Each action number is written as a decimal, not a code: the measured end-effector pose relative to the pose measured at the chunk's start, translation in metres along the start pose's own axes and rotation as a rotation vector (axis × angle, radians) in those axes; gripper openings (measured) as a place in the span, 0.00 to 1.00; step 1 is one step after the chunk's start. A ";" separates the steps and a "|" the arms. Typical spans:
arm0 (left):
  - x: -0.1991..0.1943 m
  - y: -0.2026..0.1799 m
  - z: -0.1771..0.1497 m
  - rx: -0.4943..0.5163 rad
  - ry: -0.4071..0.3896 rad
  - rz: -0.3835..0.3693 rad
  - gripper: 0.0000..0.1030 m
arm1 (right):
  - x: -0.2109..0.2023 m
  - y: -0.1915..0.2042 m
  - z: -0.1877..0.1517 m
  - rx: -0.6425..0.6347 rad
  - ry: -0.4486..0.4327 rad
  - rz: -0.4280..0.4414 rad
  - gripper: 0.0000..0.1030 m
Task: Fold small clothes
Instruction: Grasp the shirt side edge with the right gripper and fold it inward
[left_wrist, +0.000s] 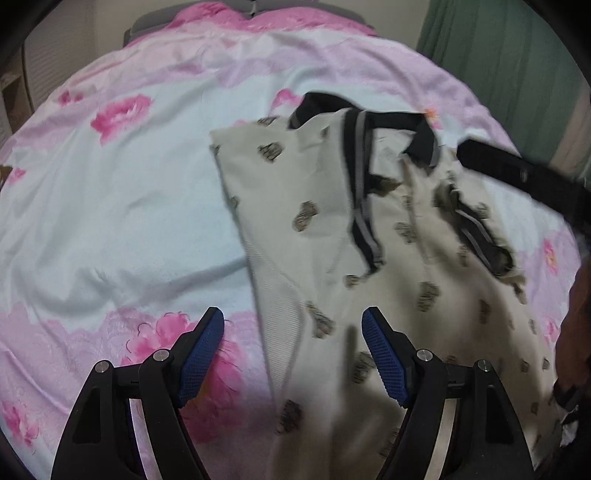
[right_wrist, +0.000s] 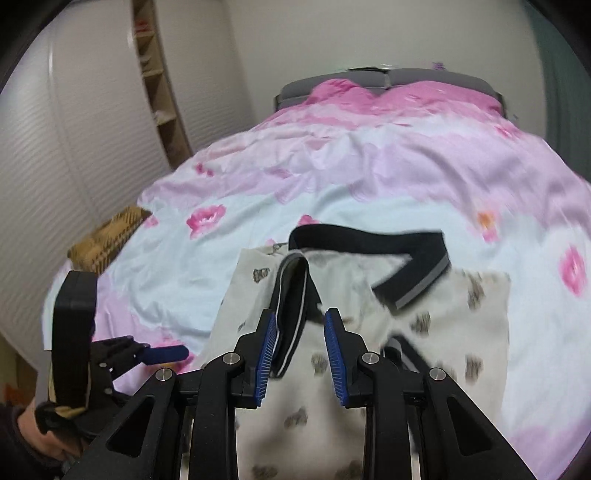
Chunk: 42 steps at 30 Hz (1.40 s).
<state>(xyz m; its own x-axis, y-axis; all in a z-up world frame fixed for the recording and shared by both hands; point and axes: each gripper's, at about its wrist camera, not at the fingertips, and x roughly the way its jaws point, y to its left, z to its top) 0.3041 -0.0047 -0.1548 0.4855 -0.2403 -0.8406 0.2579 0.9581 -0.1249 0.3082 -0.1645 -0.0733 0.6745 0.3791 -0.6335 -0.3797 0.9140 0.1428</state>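
Observation:
A small cream polo shirt (left_wrist: 388, 258) with dark printed patches and a black-and-grey collar (left_wrist: 421, 136) lies on the bed, partly folded, one sleeve with a black-grey cuff (left_wrist: 360, 192) laid across its front. My left gripper (left_wrist: 293, 332) is open and empty, low over the shirt's left edge. The shirt also shows in the right wrist view (right_wrist: 424, 332). My right gripper (right_wrist: 300, 336) is open, just above the folded sleeve cuff (right_wrist: 291, 295); nothing is held. The left gripper shows at left in the right wrist view (right_wrist: 162, 354).
The bed sheet (left_wrist: 129, 203) is white and pink with flowers. A green curtain (left_wrist: 517, 55) hangs at far right. A grey headboard (right_wrist: 388, 79) is at the far end. A plaid cushion (right_wrist: 107, 236), a white wardrobe (right_wrist: 55, 147) and shelves (right_wrist: 159, 74) stand left of the bed.

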 end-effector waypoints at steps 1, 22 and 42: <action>0.001 0.003 0.000 -0.014 0.000 0.001 0.74 | 0.007 0.001 0.006 -0.014 0.013 0.012 0.29; -0.022 0.051 -0.023 -0.200 -0.116 0.015 0.64 | 0.068 0.016 0.026 -0.113 0.122 -0.027 0.27; -0.003 0.047 -0.022 -0.208 -0.107 0.075 0.58 | 0.172 0.048 0.077 -0.289 0.362 0.299 0.05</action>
<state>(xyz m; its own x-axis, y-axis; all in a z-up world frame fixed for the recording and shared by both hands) 0.2958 0.0443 -0.1698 0.5855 -0.1715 -0.7924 0.0458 0.9828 -0.1788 0.4547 -0.0448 -0.1172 0.2689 0.4957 -0.8258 -0.7140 0.6781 0.1745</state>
